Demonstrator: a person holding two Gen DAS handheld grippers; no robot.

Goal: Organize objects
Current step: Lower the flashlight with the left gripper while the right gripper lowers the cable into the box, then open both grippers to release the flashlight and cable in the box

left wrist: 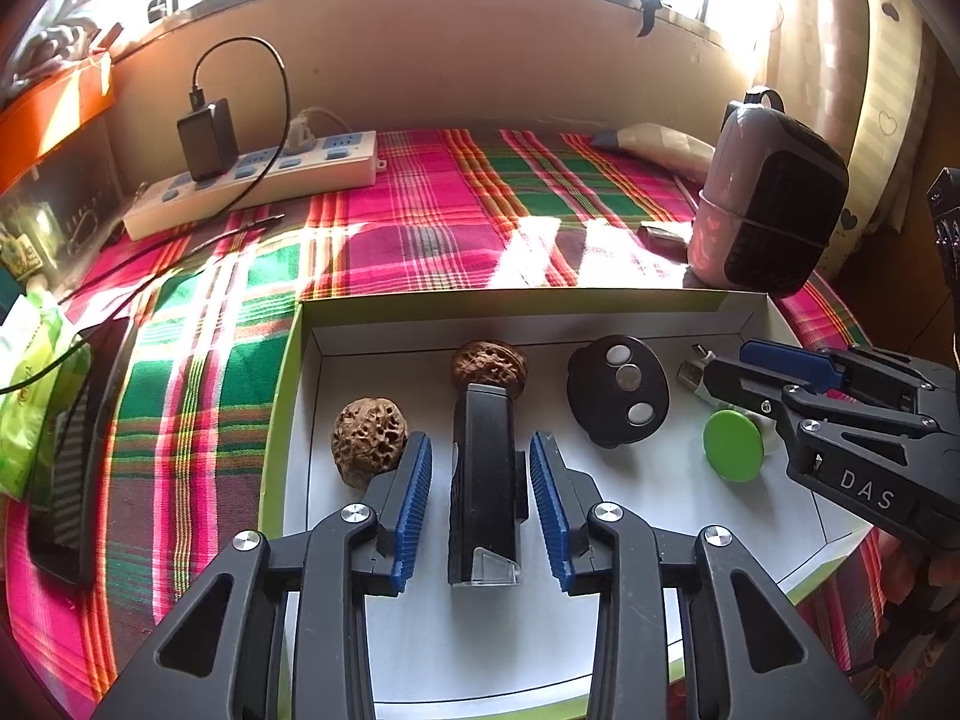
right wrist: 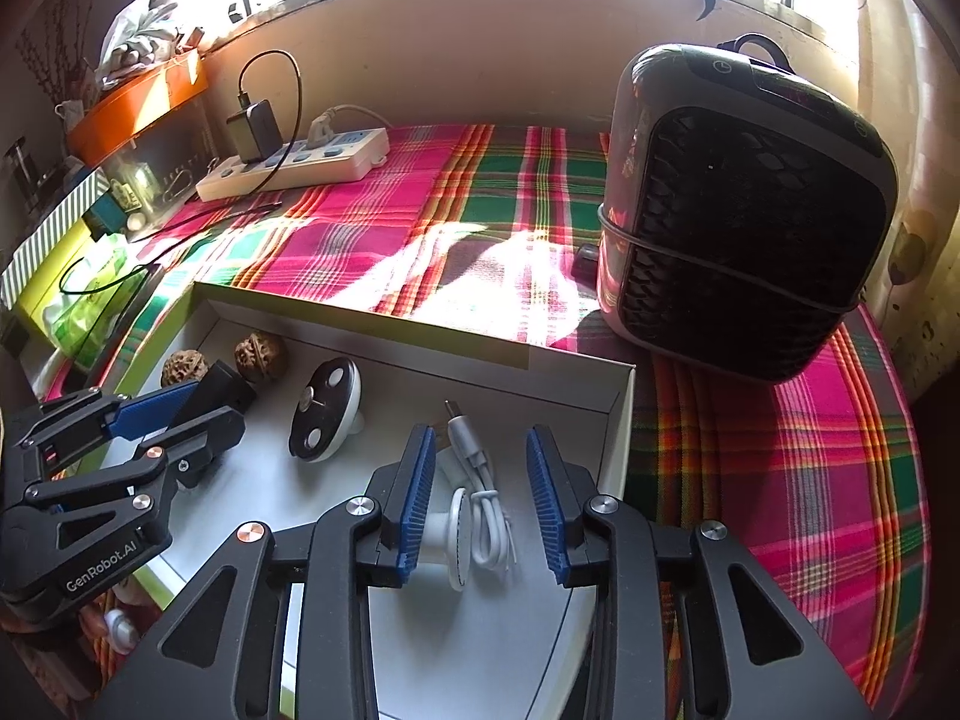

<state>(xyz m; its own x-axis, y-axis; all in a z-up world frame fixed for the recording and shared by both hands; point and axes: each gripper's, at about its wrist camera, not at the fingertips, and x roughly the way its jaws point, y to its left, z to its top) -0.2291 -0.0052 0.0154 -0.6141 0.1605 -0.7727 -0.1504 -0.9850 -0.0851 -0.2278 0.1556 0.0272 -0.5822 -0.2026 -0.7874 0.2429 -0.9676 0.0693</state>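
A white tray with a green rim (left wrist: 288, 360) lies on the plaid cloth. In it are two walnuts (left wrist: 369, 441) (left wrist: 489, 363), a long black block (left wrist: 483, 480), a black round disc with three metal spots (left wrist: 618, 390), a green round piece (left wrist: 735, 447) and a white USB cable (right wrist: 474, 480). My left gripper (left wrist: 480, 474) is open, with its pads on either side of the black block and apart from it. My right gripper (right wrist: 480, 492) is open over the coiled cable and a white round piece (right wrist: 456, 534) at the tray's right end.
A white power strip (left wrist: 252, 180) with a black charger stands at the back left. A pink and black fan heater (right wrist: 744, 210) stands at the right, just behind the tray. A dark phone (left wrist: 72, 450) and a green packet (left wrist: 30, 396) lie at the left.
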